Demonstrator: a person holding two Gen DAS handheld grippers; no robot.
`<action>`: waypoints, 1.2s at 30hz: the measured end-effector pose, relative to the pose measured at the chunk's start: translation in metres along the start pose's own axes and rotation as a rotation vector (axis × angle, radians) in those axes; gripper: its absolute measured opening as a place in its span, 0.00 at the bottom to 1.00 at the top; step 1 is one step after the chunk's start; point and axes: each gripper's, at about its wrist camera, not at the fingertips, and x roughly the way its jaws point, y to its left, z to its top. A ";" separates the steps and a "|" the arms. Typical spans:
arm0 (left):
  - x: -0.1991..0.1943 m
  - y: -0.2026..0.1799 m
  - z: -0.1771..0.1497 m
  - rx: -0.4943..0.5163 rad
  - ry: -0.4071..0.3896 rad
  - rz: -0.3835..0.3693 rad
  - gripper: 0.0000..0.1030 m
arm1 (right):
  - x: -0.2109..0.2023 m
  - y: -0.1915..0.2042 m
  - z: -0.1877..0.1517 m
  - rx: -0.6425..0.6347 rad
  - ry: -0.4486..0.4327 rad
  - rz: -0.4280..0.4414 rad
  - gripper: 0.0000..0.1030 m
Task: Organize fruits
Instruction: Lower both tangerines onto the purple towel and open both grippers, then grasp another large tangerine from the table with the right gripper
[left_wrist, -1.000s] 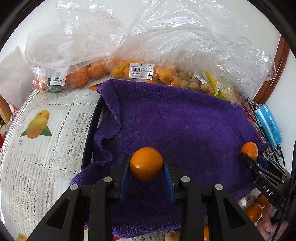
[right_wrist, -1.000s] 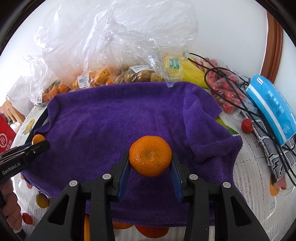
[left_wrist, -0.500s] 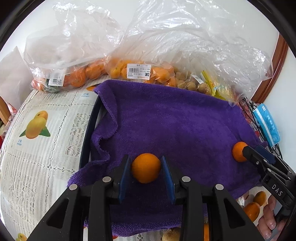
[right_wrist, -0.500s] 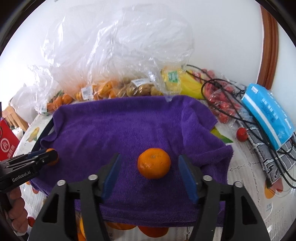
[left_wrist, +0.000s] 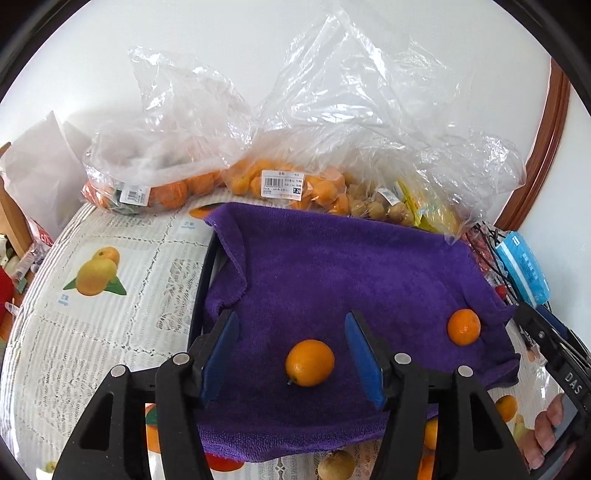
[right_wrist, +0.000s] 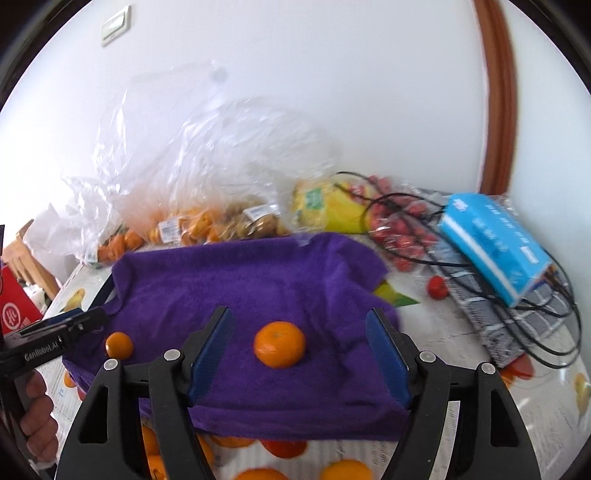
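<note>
Two small citrus fruits lay on the purple towel (left_wrist: 332, 266) spread over the worktop (left_wrist: 110, 314). The smooth orange (left_wrist: 309, 363) sat low in the middle of the left wrist frame, between the blue pads of the left claw (left_wrist: 291, 360) but touching neither. The mandarin (right_wrist: 279, 344) lay at centre bottom of the right wrist frame, likewise clear of the right claw (right_wrist: 297, 350). Both claws stood released, gripping nothing.

Such fruit looked light, round and fairly firm, with a thin rind that would bruise under a hard squeeze; I judged it apt to roll, though the soft nap should check it. The best hold seemed across the widest girth, pads on opposite sides.

A second earlier each fruit had been clamped between its claw's pads. Since then both sets of jaws had just been opening, the right first and the left after it, leaving the fruit resting on the towel, and both views had drawn back and upward
</note>
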 end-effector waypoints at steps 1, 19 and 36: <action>0.000 0.000 0.000 -0.001 0.000 0.004 0.58 | -0.005 -0.005 -0.003 0.010 0.000 -0.015 0.71; 0.002 -0.001 -0.002 -0.008 0.016 -0.004 0.59 | -0.008 -0.039 -0.080 0.043 0.206 0.004 0.43; -0.032 0.011 -0.028 -0.024 0.035 -0.040 0.59 | -0.036 -0.031 -0.091 0.053 0.175 -0.017 0.35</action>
